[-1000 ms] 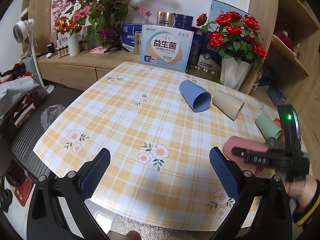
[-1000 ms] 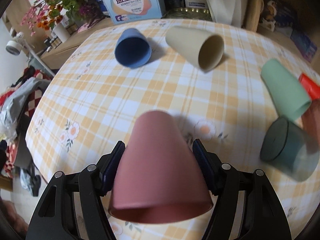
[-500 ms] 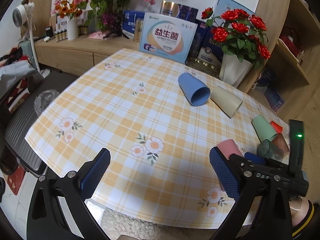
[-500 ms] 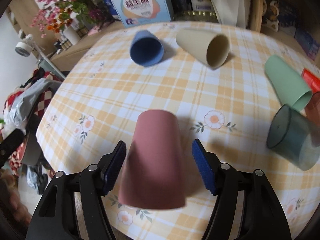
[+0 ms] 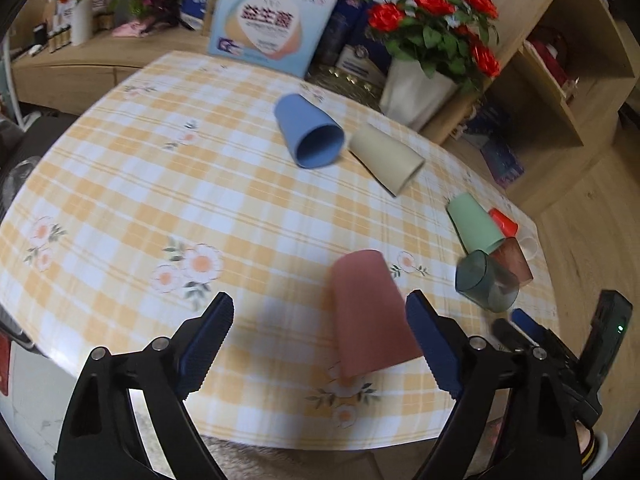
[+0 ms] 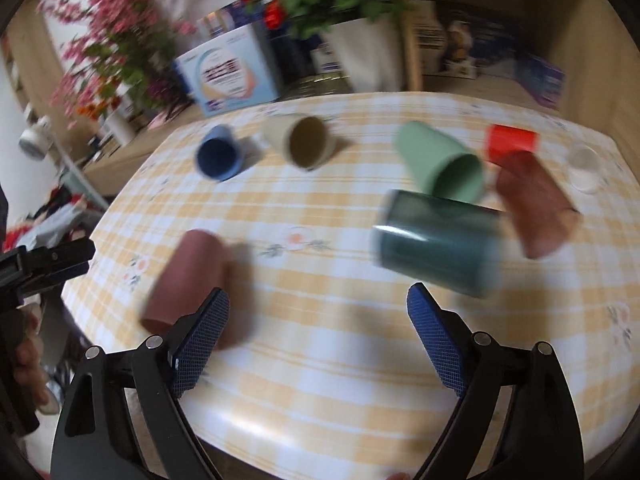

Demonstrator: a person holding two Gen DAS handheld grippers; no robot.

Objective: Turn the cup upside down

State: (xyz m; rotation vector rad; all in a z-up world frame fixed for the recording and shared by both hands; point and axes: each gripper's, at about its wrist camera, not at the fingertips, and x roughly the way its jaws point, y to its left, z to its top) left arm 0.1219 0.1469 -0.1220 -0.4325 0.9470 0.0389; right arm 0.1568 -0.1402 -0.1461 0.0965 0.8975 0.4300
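A pink cup (image 5: 370,312) stands upside down, mouth on the checked tablecloth (image 5: 160,184), near the table's front edge. It also shows in the right wrist view (image 6: 188,280), left of my right gripper. My left gripper (image 5: 320,344) is open and empty, with the pink cup just inside its right finger. My right gripper (image 6: 320,340) is open and empty, pulled back from the cup and facing a dark green cup (image 6: 436,244) lying on its side. The right gripper's body shows at the lower right of the left wrist view (image 5: 532,332).
Lying on their sides are a blue cup (image 5: 308,132), a beige cup (image 5: 386,160), a light green cup (image 5: 474,224), a red cup (image 6: 510,144) and a brown translucent cup (image 6: 536,208). A small clear cup (image 6: 584,164) stands far right. Boxes and a rose vase (image 5: 416,92) line the far edge.
My right gripper let go of the pink cup, which now stands mouth down, and swung right toward the dark green cup. My left gripper moved in closer to the pink cup.
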